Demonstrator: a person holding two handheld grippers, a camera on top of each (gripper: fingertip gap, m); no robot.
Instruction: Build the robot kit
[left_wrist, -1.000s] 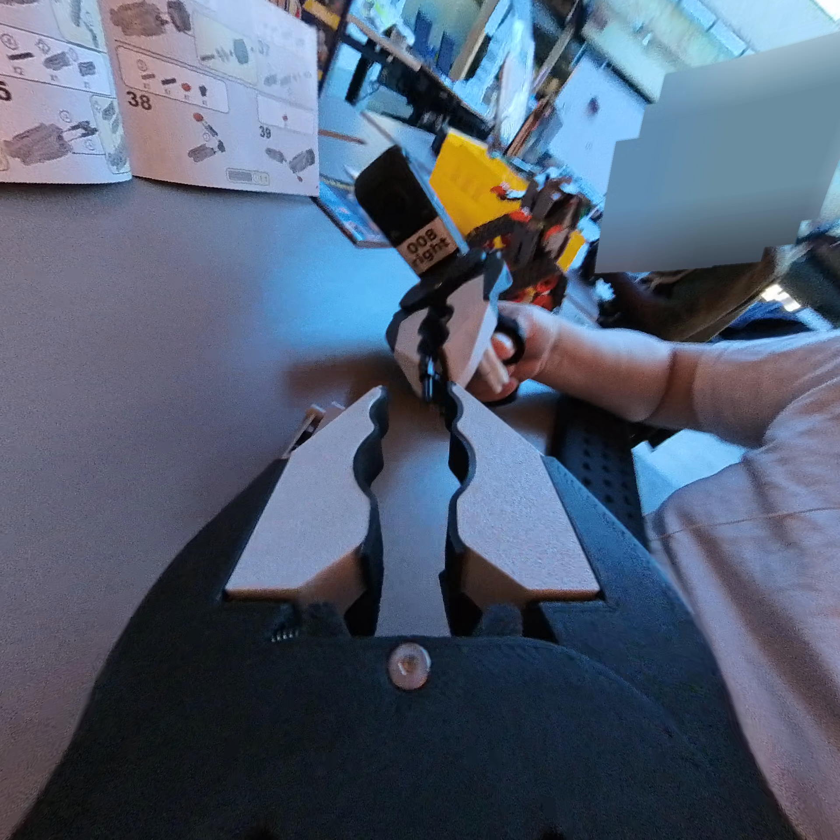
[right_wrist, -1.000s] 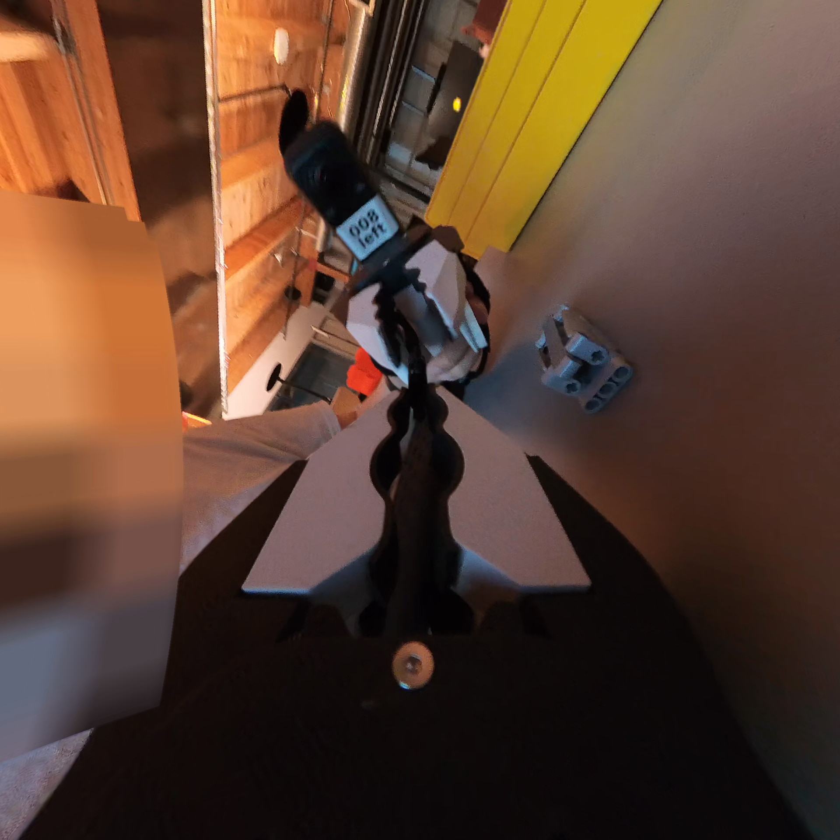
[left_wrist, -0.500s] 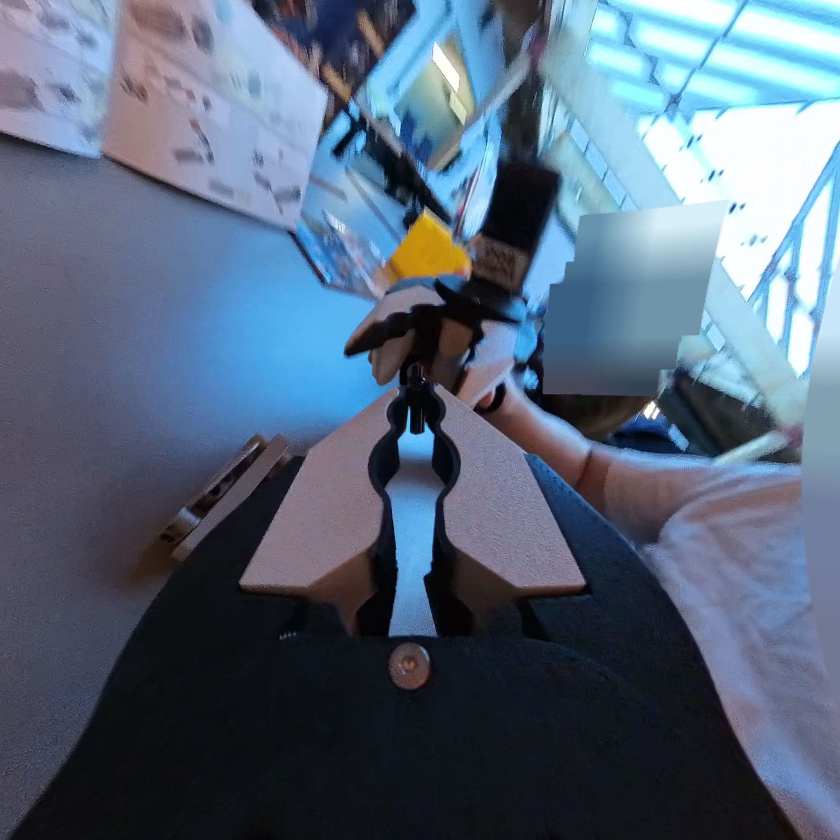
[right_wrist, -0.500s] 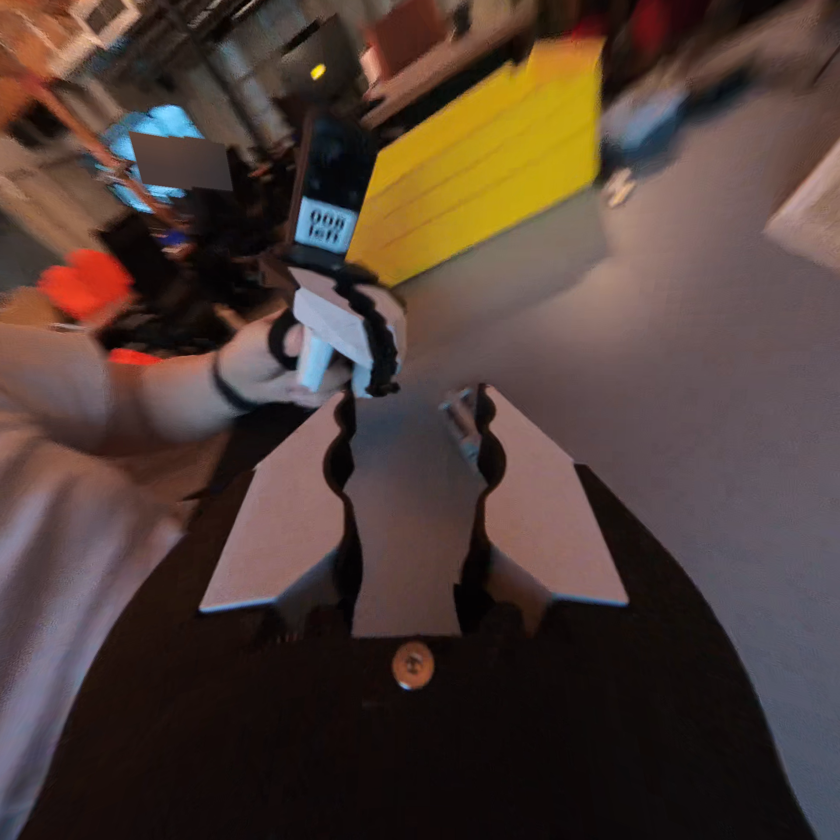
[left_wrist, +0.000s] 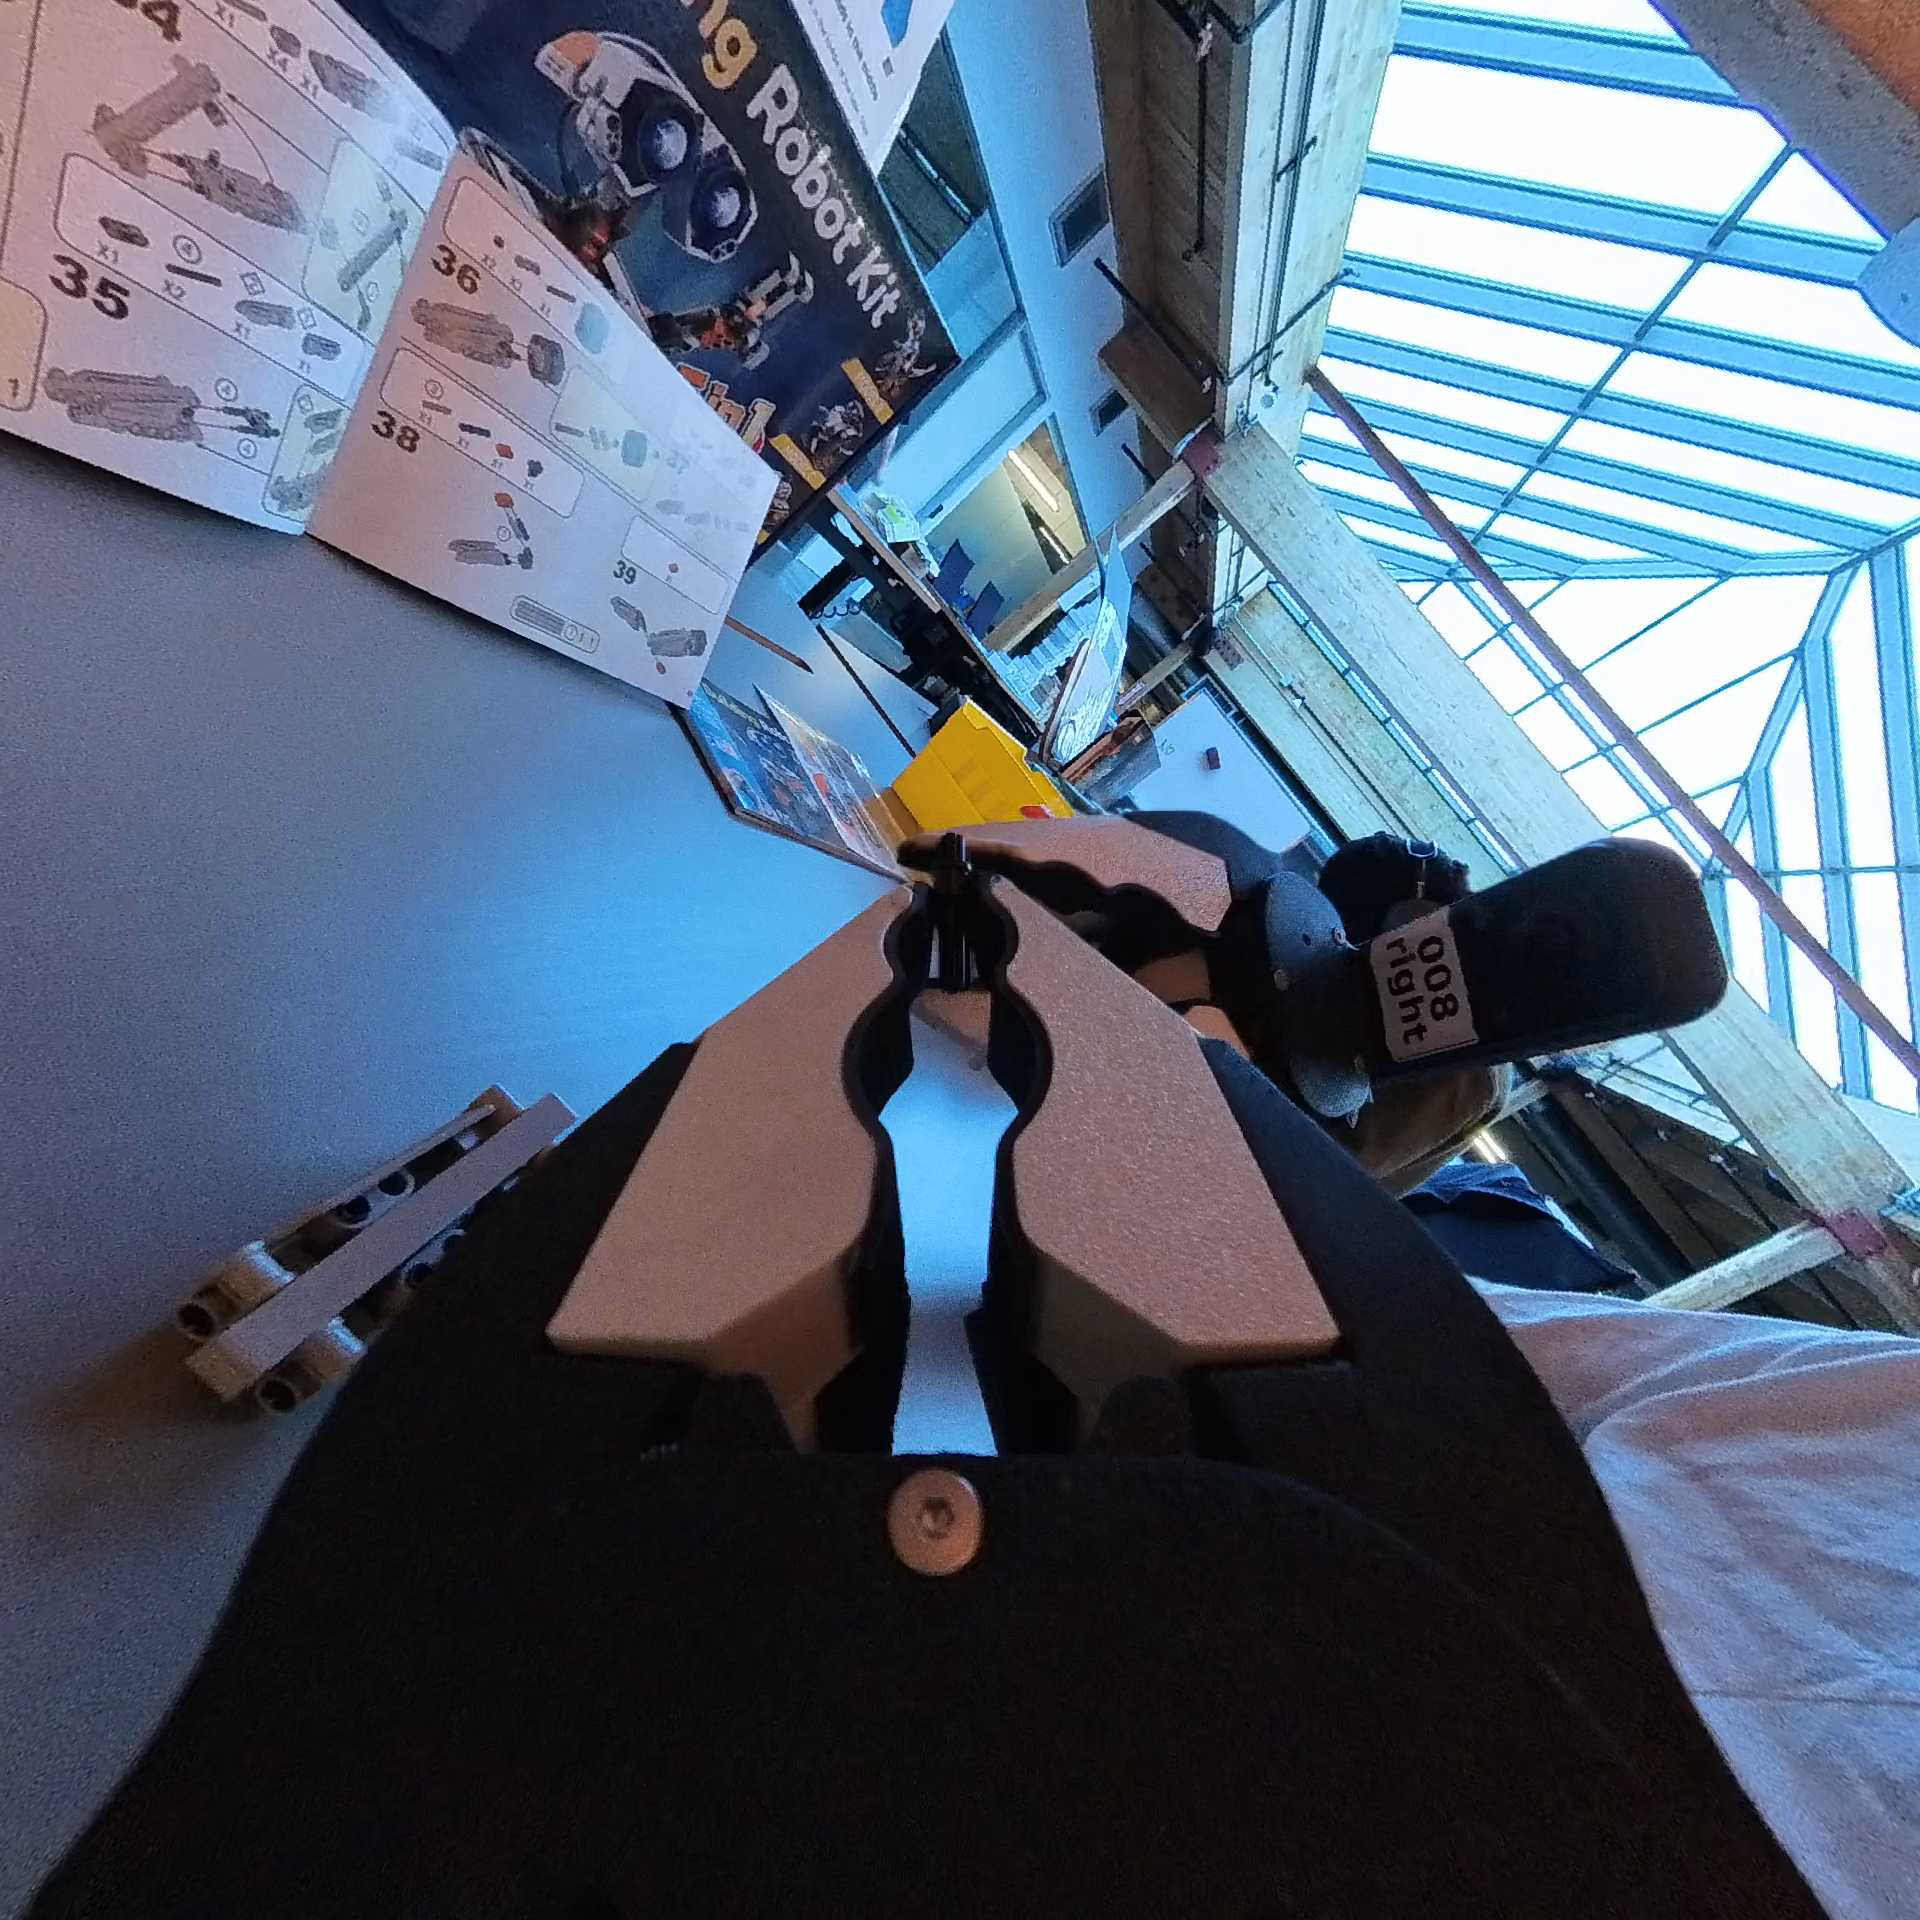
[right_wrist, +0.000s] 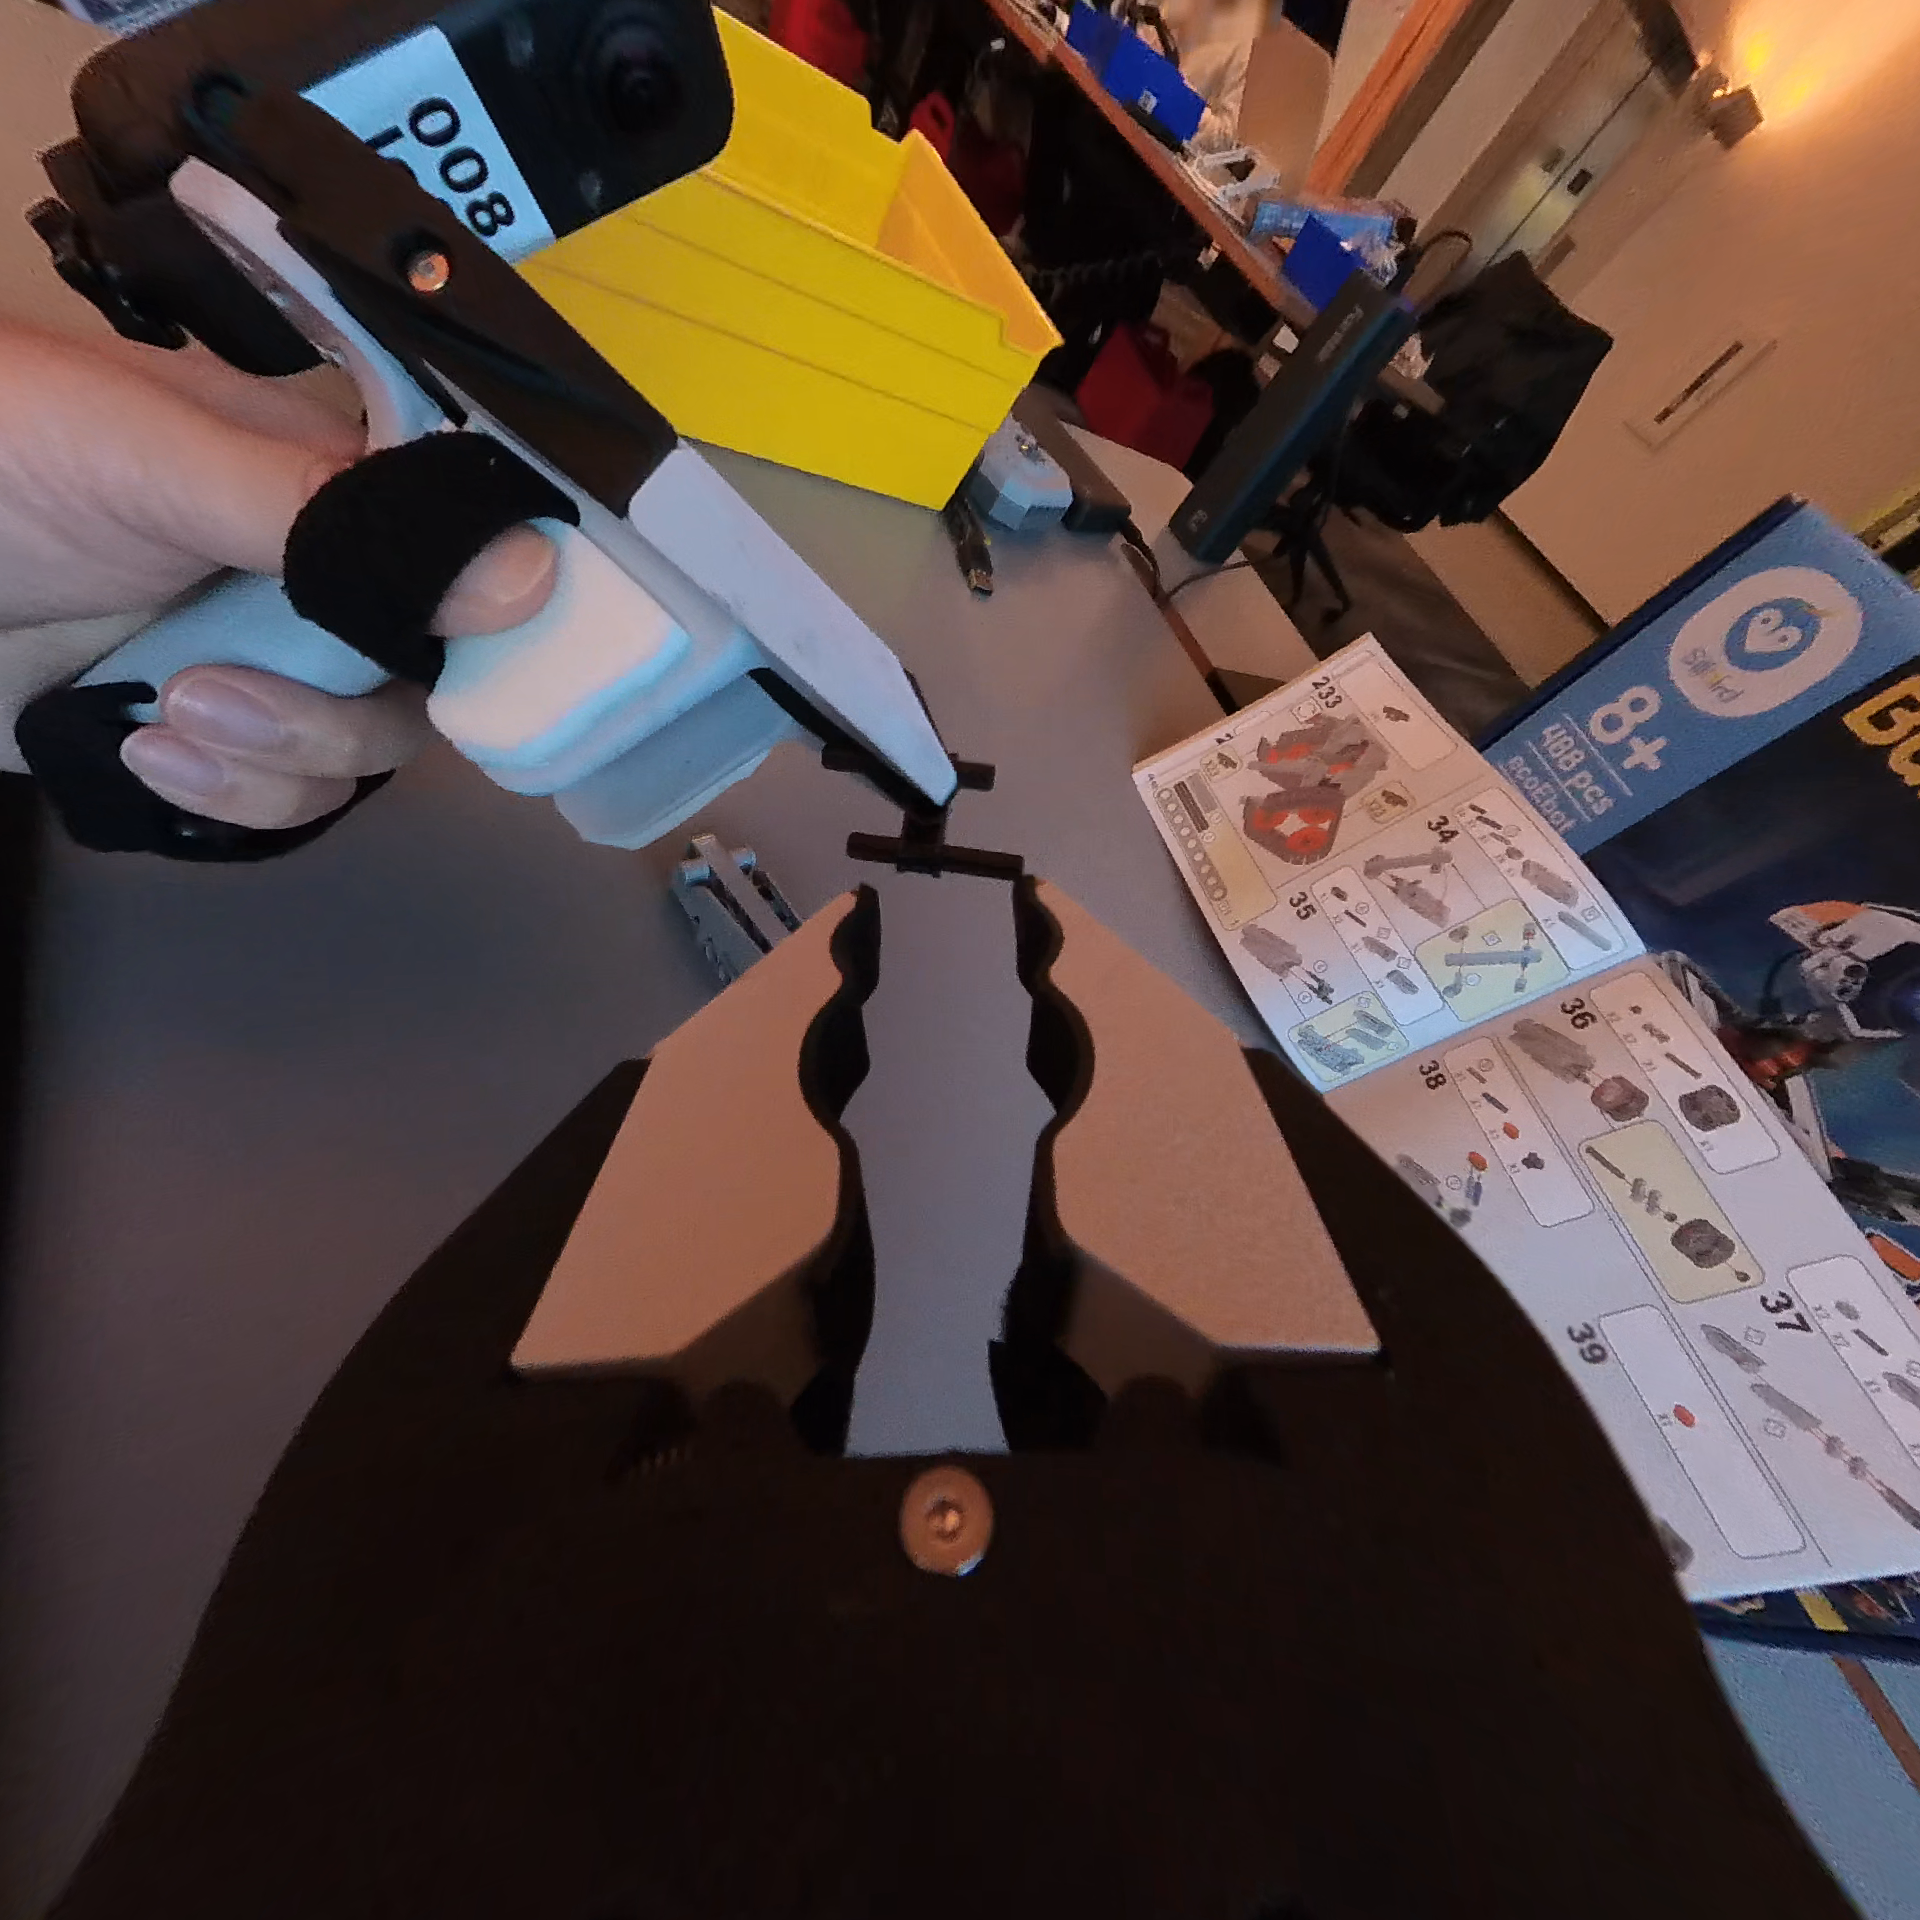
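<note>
Nearby, yellow bin (right_wrist: 790, 301) (contents hidden), left hand-held gripper (left_wrist: 951, 940) pinching black pin (right_wrist: 930, 847)

Yellow bin (right_wrist: 831, 301), grey table (left_wrist: 312, 883), black-and-white booklet (right_wrist: 1507, 1091), blue box (right_wrist: 1714, 748), grey brick piece (left_wrist: 343, 1257).

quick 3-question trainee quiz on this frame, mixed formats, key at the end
1. True or false: the right tool is shut.
2. What does the left tool pinch at its tips? A) a small black part B) a red wheel C) a screwdriver
3. Fill in: the grey beam assembly lies on the ____.

Key: 1 false, its jaws stand apart; 2 A; 3 table.
</note>
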